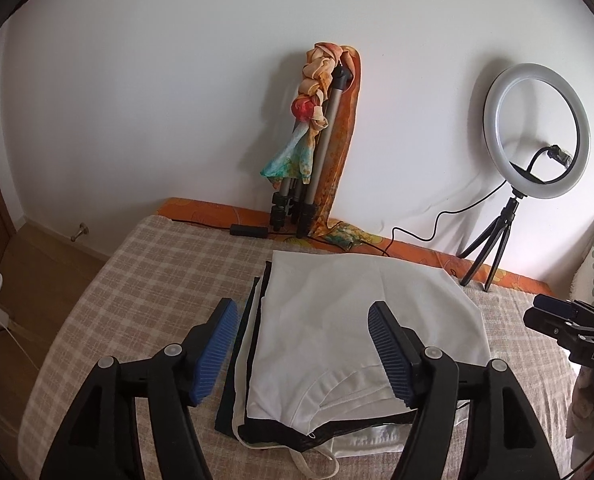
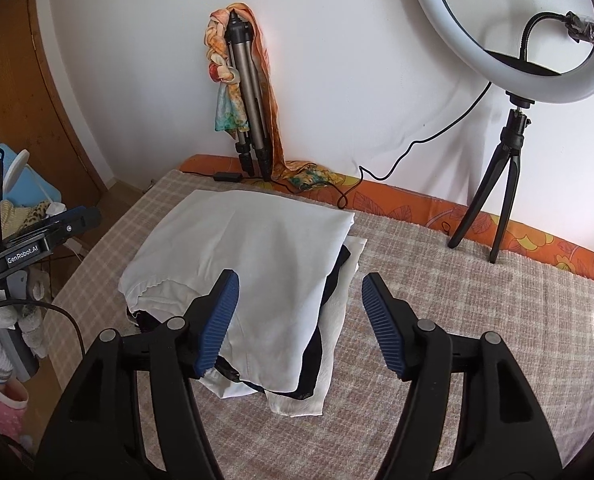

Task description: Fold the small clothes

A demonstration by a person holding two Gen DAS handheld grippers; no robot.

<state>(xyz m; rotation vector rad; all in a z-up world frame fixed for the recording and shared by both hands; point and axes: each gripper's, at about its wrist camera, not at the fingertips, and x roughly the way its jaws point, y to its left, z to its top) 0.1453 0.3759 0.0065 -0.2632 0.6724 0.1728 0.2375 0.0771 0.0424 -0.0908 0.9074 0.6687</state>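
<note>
Lying on the checked, nubbly bedcover [image 1: 145, 280], a folded white garment [image 1: 337, 320] tops a flat stack with a black lace-edged piece [image 2: 317, 360] and more white cloth beneath. The fabric looks thin and smooth, its hem slightly scalloped. The left gripper [image 1: 303, 348] hovers spread above the stack's near edge; the right gripper [image 2: 299, 326] hangs spread over its right side, ribbed blue pads [image 2: 219, 324] empty.
</note>
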